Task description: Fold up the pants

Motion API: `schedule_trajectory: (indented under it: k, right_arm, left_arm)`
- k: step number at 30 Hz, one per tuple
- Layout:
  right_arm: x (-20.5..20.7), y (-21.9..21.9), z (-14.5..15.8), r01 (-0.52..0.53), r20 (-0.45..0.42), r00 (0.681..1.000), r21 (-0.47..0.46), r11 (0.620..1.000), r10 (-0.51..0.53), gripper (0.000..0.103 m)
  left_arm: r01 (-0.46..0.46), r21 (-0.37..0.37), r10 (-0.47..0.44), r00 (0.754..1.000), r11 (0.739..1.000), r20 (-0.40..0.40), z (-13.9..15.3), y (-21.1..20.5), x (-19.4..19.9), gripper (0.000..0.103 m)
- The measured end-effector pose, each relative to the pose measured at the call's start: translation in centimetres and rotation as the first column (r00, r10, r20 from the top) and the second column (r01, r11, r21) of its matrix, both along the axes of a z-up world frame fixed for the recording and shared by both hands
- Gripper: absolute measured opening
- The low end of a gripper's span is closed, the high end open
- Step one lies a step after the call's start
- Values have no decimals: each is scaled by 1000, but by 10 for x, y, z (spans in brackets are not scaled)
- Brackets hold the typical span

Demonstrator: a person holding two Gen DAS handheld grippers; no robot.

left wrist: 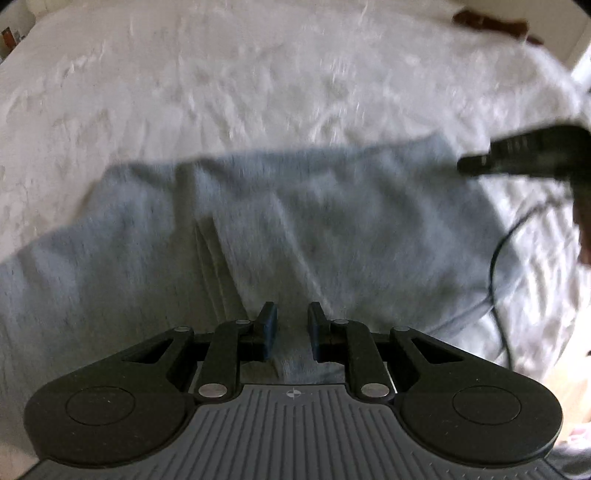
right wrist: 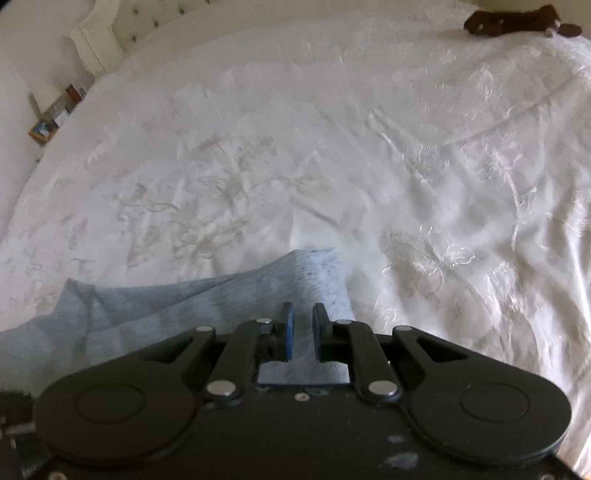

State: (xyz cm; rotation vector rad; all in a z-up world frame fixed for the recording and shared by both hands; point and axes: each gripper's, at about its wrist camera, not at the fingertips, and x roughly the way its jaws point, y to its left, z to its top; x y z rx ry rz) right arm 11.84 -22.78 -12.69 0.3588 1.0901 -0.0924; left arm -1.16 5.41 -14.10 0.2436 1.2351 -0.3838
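Here the grey pants [left wrist: 258,221] lie spread across the white bedspread [left wrist: 258,74], near its front edge, already doubled over at least once to judge by the stacked edges showing left of centre.

On the left side, the left gripper [left wrist: 291,330] points steeply down at the cloth with its fingers drawn close, and a strip of grey fabric runs up between the blue pads. The picture is smeared, so I cannot be sure the pads truly bite; it looks like a pinch on the pants. If that hold is only a thin layer, the lower layers may stay behind when the edge is carried over, and the fold would come out skewed.

Further right, the right gripper [right wrist: 303,328] has its fingers narrowed on a raised corner of the pants [right wrist: 310,273], which peaks up off the bed just ahead of the pads. The grip appears to sit close to the corner's edge, so a quick pull could let the fabric slip out, dropping that side while the other travels on.

In the left wrist view the right gripper's body [left wrist: 524,155] hangs over the far right edge of the cloth, with a dark cable [left wrist: 498,258] trailing across the pants below it. That cable could drag or snag the fabric and rumple it.

At the bed's far right corner lies a dark brown object [right wrist: 517,20], well apart from the work.
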Motion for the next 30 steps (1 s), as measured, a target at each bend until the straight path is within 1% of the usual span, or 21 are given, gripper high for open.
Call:
schedule_trajectory:
  k: [2, 5, 7, 9, 11, 13, 16, 18, 19, 23, 27, 30]
  right_arm:
    - [10, -5, -14, -3, -44, 999, 1, 1000, 3, 11]
    - [21, -13, -29, -11, -89, 996, -20, 1000, 9, 10]
    - [24, -19, -30, -9, -91, 996, -2, 1000, 9, 11]
    - [20, -22, -23, -18, -68, 998, -2, 1000, 18, 11]
    - [12, -24, -12, -45, -27, 999, 0, 999, 45, 12]
    - [-3, -24, 1, -78, 8, 997, 16, 997, 78, 14]
    - [-29, -22, 13, -133, 28, 991, 25, 991, 132, 15]
    - [-50, -18, 16, -165, 21, 986, 21, 986, 165, 15]
    - [-61, -17, 13, -178, -1, 984, 23, 984, 178, 15]
    - [-88, -18, -6, -160, -82, 983, 39, 986, 163, 15]
    - [-98, -15, -1, -148, -60, 987, 33, 988, 150, 15]
    - [-99, -11, 12, -174, -7, 985, 2, 985, 174, 17]
  left_arm:
    - [-15, 28, 15, 1000, 1000, -17, -10, 0, -1, 19]
    - [-35, 41, 36, 999, 999, -22, -16, -1, -1, 19]
    - [-41, 53, 43, 999, 998, -31, -19, -3, 2, 19]
    - [-42, 64, 45, 998, 997, -40, -22, -4, 5, 19]
    - [-53, 64, 56, 997, 997, -47, -24, -4, 7, 19]
    - [-72, 53, 75, 996, 996, -54, -24, -1, 9, 19]
    - [-111, 32, 113, 992, 993, -58, -23, 5, 10, 19]
    - [-130, 26, 131, 990, 991, -57, -23, 8, 10, 19]
    - [-133, 29, 135, 989, 991, -53, -23, 8, 9, 19]
    - [-131, 57, 132, 991, 990, -32, -24, 4, 7, 19]
    - [-131, 85, 132, 991, 988, -1, -19, -7, 1, 20]
    - [-163, 91, 162, 987, 982, 17, -14, -6, -4, 20]
